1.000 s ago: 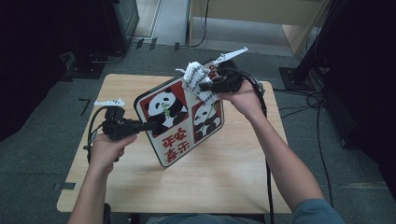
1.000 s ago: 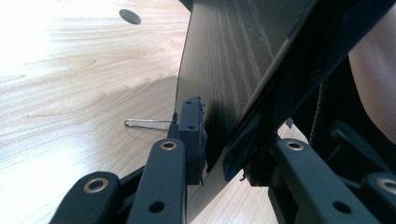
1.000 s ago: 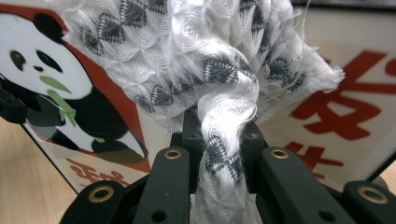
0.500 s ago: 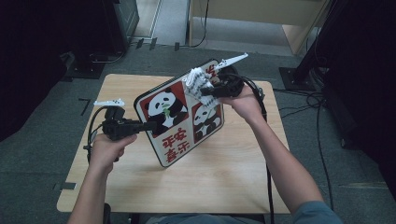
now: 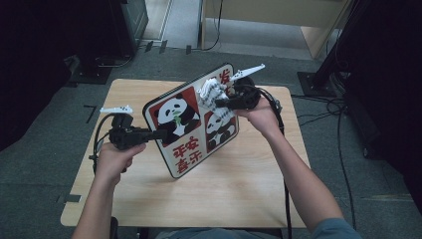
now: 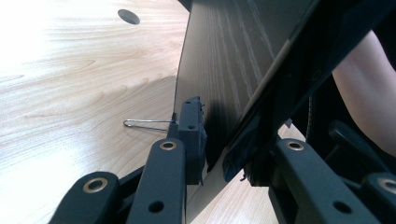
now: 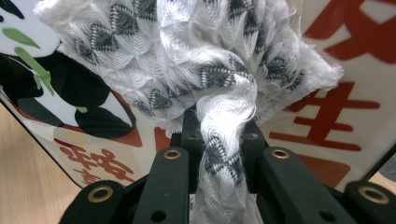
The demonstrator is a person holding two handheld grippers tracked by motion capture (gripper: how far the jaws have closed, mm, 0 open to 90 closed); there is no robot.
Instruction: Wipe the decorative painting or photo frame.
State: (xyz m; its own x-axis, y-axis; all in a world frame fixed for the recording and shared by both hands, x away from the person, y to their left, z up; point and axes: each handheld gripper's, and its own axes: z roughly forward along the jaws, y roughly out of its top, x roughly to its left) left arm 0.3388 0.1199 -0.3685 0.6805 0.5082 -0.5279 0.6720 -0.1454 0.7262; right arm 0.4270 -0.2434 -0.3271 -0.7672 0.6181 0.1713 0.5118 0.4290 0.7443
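Note:
A flat board [image 5: 185,130] printed with pandas and red characters stands tilted on its lower edge on the wooden table [image 5: 249,189]. My left gripper [image 5: 160,133] is shut on its left edge; in the left gripper view the jaws [image 6: 215,149] clamp the thin edge, with the board's dark back [image 6: 224,70] rising beyond. My right gripper [image 5: 220,102] is shut on a white cloth with a grey pattern [image 5: 211,91] and presses it against the board's upper right face. Up close, the cloth [image 7: 187,56] bunches out of the shut jaws [image 7: 219,135] over the printed board [image 7: 336,107].
A thin metal wire loop [image 6: 144,122] sticks out beside the left jaw near the board's back. The table has a round cable hole [image 6: 128,16]. Dark cabinets, cables and grey floor surround the table. Bare tabletop lies in front of the board toward the person.
My right gripper has slid the cloth a little way down the board's face. The left gripper and the board's lower edge have stayed put.

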